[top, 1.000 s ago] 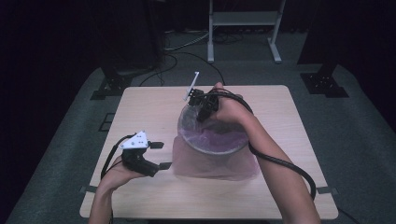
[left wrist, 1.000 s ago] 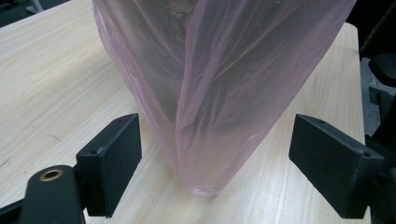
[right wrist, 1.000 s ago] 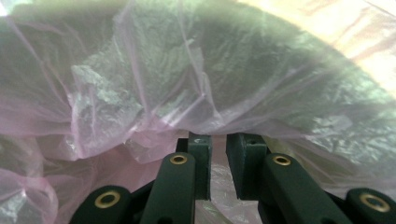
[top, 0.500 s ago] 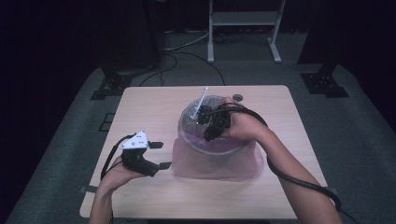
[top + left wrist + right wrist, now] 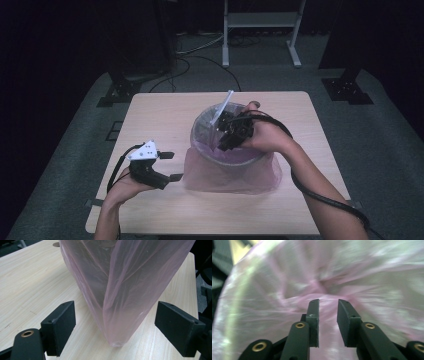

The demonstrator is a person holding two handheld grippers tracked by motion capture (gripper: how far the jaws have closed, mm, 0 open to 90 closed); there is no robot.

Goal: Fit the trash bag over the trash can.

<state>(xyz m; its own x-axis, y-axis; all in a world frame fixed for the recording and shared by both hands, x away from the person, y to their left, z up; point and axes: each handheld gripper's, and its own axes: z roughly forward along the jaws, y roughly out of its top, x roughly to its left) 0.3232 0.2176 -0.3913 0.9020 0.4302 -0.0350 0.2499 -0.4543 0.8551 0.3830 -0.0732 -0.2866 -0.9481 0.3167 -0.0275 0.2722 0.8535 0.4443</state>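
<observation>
Forearms enter from the bottom of the high view, a gripper in each hand. At lower left, the left gripper [image 5: 169, 166] waits on the wooden table [image 5: 160, 115], jaws spread wide and empty, aimed at the hanging skirt of the pink bag [image 5: 120, 290]. At centre frame, the right gripper [image 5: 226, 139] reaches into the lined bin [image 5: 200, 131], its jaws having just been opening, a narrow gap between them with nothing clamped; the liner lies just beyond. Judged step: seating the bag inside the bin. Next likely calls for smoothing the overhang around the rim. A white stick [image 5: 222, 107] juts above the bin's far rim.
</observation>
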